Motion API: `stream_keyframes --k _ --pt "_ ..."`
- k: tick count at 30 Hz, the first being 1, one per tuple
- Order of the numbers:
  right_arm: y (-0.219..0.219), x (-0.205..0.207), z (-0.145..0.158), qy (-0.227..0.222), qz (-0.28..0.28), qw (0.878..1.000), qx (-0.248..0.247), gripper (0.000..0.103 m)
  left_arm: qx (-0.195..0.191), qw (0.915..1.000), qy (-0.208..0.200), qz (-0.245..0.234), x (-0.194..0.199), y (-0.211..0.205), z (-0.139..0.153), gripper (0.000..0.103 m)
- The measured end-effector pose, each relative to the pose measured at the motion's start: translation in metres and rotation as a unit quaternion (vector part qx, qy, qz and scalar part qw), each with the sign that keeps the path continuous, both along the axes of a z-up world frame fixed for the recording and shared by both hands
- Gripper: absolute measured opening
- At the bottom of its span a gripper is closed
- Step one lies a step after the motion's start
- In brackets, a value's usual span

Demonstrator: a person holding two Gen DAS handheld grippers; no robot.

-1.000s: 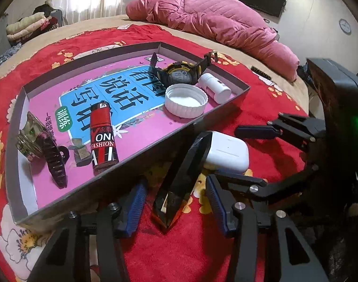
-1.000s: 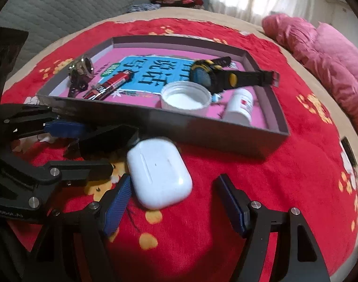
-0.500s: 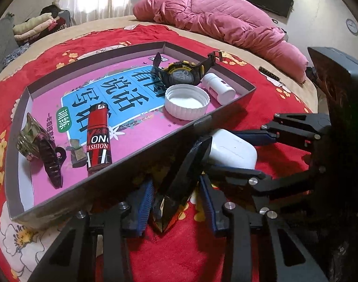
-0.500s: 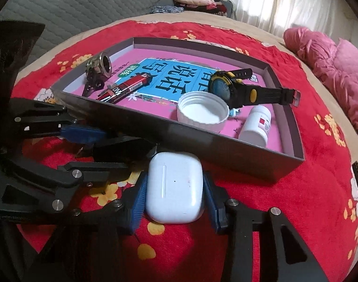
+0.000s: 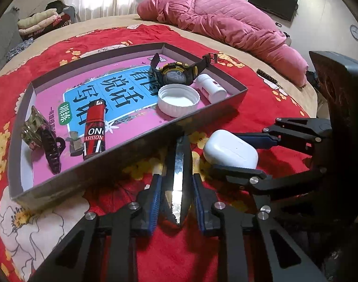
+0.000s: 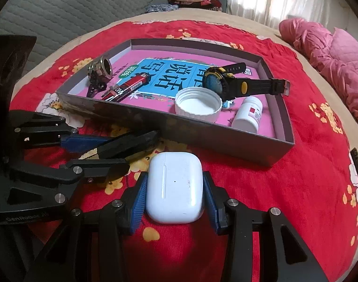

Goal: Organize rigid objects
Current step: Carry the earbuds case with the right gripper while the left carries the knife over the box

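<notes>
A: What do I have in each hand?

B: My right gripper (image 6: 174, 188) has its blue fingers (image 6: 138, 202) pressed on both sides of the white earbud case (image 6: 175, 188), which sits on the red floral bedspread (image 6: 308, 183) just outside the near wall of the grey tray (image 6: 226, 138).

A: And the left?

B: My left gripper (image 5: 176, 192) is closing; the black folding knife (image 5: 177, 178) lies between its fingers (image 5: 155, 197), with a thin gap showing on each side. The knife points toward 12 o'clock, its tip against the tray wall.

A: What's inside the tray?

B: In the left wrist view, a red lighter (image 5: 94, 127) near the middle, a black hair clip (image 5: 52, 150) at 9 o'clock, a white cap (image 5: 179, 99), a watch (image 5: 176, 74) and a small white bottle (image 5: 213, 85) toward 2 o'clock.
</notes>
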State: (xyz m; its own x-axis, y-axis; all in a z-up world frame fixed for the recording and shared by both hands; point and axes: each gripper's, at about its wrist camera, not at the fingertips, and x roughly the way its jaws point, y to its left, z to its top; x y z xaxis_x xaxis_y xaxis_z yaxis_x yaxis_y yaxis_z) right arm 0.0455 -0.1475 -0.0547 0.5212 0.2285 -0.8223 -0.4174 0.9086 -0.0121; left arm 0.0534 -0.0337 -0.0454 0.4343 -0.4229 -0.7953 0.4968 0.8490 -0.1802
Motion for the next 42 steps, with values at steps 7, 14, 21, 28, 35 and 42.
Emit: stream_keyframes --k 7,14,21,28,35,42 --pt "-0.007 -0.003 0.006 0.000 -0.012 1.000 0.011 0.046 0.006 0.9997 0.010 0.023 -0.005 0.004 0.001 0.025" --pt "-0.012 -0.005 0.013 -0.003 -0.019 0.999 0.028 0.046 0.007 0.9992 0.008 0.039 -0.015 0.007 0.009 0.025" --pt "-0.013 -0.011 0.023 -0.011 -0.015 0.999 0.040 0.046 0.008 0.9986 0.002 0.053 -0.023 0.010 0.018 0.025" --pt "-0.017 -0.016 0.038 -0.025 -0.014 0.998 0.056 0.046 0.010 0.9973 -0.014 0.071 -0.030 0.017 0.029 0.025" --pt "-0.021 -0.007 0.060 -0.056 -0.024 0.996 0.064 0.046 0.000 0.9934 -0.040 0.107 -0.021 0.029 0.049 0.025" --pt "-0.019 0.013 0.067 -0.065 -0.033 0.995 0.068 0.046 -0.016 0.9885 -0.040 0.145 0.006 0.040 0.058 0.025"
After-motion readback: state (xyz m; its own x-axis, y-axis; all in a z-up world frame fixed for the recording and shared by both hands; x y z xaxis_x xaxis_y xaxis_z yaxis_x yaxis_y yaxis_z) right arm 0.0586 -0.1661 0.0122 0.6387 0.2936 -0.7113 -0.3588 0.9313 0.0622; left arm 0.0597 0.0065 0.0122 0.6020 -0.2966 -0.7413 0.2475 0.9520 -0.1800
